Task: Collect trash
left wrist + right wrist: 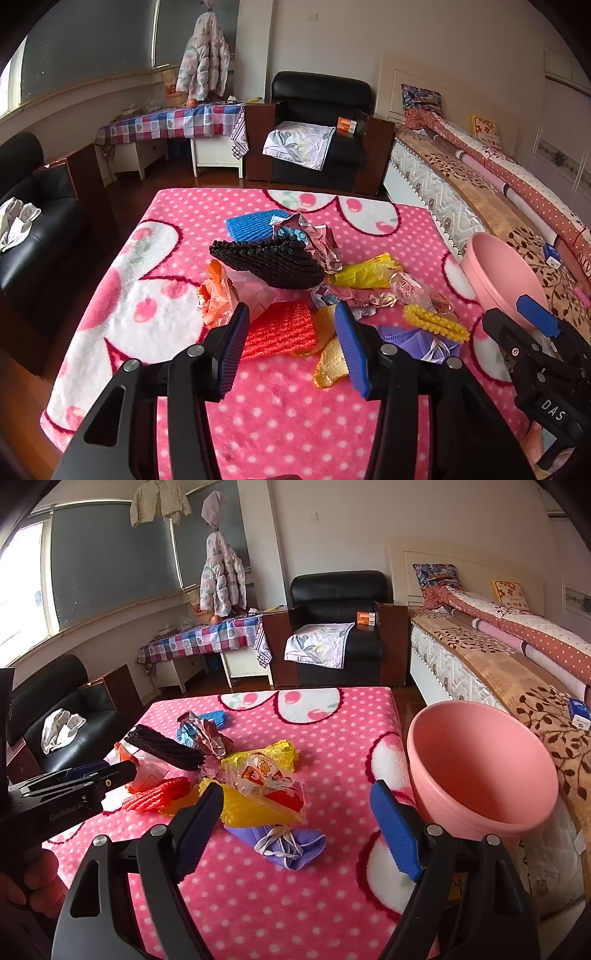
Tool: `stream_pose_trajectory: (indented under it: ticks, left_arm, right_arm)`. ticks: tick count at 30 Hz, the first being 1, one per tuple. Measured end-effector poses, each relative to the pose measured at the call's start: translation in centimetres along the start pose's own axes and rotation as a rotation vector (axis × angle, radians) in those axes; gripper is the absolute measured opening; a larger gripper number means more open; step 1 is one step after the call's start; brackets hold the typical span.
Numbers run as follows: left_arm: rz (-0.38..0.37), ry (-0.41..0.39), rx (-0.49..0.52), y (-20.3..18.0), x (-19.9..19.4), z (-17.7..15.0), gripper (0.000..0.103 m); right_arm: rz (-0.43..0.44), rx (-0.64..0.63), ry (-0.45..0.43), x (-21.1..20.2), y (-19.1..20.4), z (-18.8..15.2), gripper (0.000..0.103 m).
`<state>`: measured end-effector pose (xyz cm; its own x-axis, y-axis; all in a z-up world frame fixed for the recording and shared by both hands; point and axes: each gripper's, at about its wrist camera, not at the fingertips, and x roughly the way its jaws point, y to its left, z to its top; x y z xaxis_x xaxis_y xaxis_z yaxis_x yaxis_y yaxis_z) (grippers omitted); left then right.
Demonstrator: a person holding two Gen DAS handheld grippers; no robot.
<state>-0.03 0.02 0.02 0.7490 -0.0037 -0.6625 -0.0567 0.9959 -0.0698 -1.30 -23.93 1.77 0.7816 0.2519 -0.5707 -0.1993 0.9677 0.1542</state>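
Observation:
A pile of trash lies on a pink polka-dot blanket [280,417]: black foam net [273,260], red foam net [279,328], blue foam net [251,223], orange wrapper [216,295], yellow bag [364,275], gold wrapper [330,365], purple face mask [284,843]. A pink bin [480,771] stands at the table's right edge. My left gripper [290,350] is open and empty, its jaws on either side of the red net. My right gripper [295,827] is open and empty, just short of the mask and the clear wrapper [266,779].
A bed [498,664] runs along the right behind the bin. Black armchairs [317,122] and a checked-cloth table [173,123] stand at the back. Another black sofa [33,236] is on the left.

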Motion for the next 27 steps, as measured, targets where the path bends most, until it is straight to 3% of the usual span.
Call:
stream_pose_trajectory:
  ticks: [27]
  left_arm:
    - [-0.008,0.005,-0.009,0.03,0.02,0.01,0.048]
  right_arm:
    - [-0.006,-0.005,0.011,0.27,0.1,-0.12,0.082]
